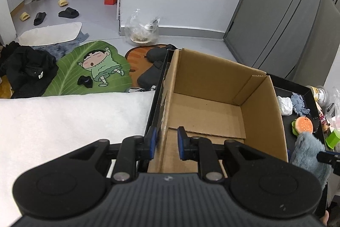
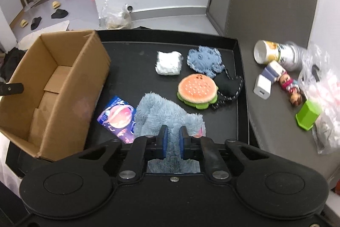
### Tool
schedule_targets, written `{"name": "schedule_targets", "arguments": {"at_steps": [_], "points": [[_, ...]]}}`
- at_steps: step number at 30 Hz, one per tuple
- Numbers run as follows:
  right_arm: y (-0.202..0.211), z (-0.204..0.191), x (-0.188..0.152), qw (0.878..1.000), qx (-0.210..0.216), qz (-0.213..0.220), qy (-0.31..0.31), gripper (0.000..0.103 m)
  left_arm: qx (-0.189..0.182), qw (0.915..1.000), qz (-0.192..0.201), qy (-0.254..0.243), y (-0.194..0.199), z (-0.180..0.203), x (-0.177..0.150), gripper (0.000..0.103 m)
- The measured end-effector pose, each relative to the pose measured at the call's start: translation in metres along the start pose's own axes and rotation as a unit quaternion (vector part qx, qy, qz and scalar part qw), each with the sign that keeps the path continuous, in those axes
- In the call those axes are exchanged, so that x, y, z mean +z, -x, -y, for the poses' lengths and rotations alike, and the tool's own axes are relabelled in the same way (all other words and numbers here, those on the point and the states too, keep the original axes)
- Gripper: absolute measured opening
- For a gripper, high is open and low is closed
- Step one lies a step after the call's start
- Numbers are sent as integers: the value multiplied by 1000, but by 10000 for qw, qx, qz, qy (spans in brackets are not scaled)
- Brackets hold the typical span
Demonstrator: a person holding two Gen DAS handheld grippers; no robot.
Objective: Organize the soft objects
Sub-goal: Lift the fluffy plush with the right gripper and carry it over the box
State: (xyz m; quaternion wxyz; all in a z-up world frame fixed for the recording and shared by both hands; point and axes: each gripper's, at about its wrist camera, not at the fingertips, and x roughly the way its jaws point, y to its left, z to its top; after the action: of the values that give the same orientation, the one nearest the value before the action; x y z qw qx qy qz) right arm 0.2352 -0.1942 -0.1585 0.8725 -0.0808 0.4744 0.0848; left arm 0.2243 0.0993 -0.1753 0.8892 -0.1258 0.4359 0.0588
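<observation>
R gripper (image 2: 172,143) is clamped on the fluffy blue plush cloth (image 2: 165,114), which sits at the near edge of the black tray (image 2: 241,86), just beside the cardboard box (image 2: 63,69). L gripper (image 1: 167,142) straddles the box's left wall, pads apart w/ a visible gap, so not pinching. Judgement: lift the cloth high enough to clear the box rim, keep L steadying the box, release over the middle.
</observation>
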Motion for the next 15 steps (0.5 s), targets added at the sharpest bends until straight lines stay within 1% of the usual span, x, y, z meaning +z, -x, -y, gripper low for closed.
{"name": "schedule_targets", "arguments": {"at_steps": [6,9,12,15], "points": [[23,-15,18,9988,-55,317,377,8,-114,9999,10,69,-1,-5,-2,18],[37,-25,29,9968,28,525,598,8,-137,9999,33,87,-3,-6,-1,18],[48,-35,37,9938,65,678,883,8,-264,9996,35,138,-3,-9,-2,17],[56,-48,42,9910,108,752,1106,8,-295,9994,33,155,-4,-10,-1,17]]}}
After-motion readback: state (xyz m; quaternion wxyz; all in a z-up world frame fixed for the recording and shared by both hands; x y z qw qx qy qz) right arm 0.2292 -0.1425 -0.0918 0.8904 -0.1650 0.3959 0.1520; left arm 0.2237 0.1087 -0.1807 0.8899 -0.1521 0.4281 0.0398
